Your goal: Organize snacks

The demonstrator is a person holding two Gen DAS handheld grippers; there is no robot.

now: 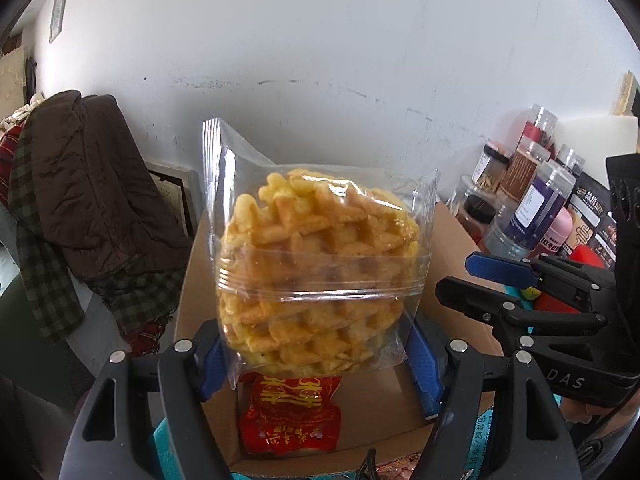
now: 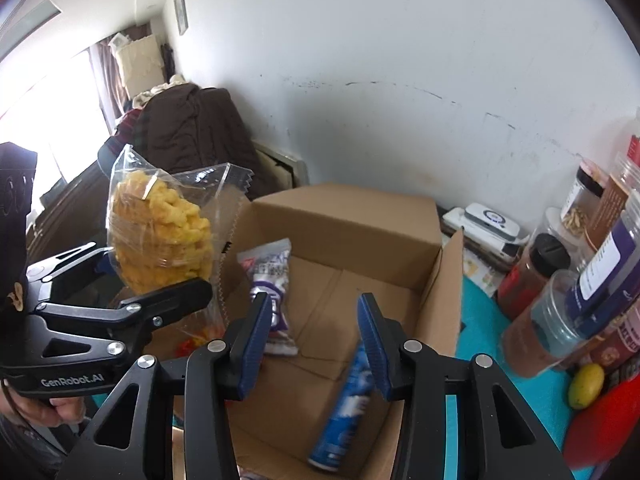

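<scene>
Currently held: clear bag of waffle snacks [image 1: 320,264], clamped upright between the blue pads of the left gripper [image 1: 318,364], above the open cardboard box [image 2: 352,216]. Right gripper [image 2: 316,344]: jaws apart, nothing between them, over the box. Box contents: blue tube [image 2: 344,404] lying on the floor, purple-and-white packet [image 2: 272,280] leaning beside it, red packet [image 1: 290,416] under the bag. Jars [image 2: 568,312] stand right of the box on a teal cloth [image 2: 478,320].
</scene>
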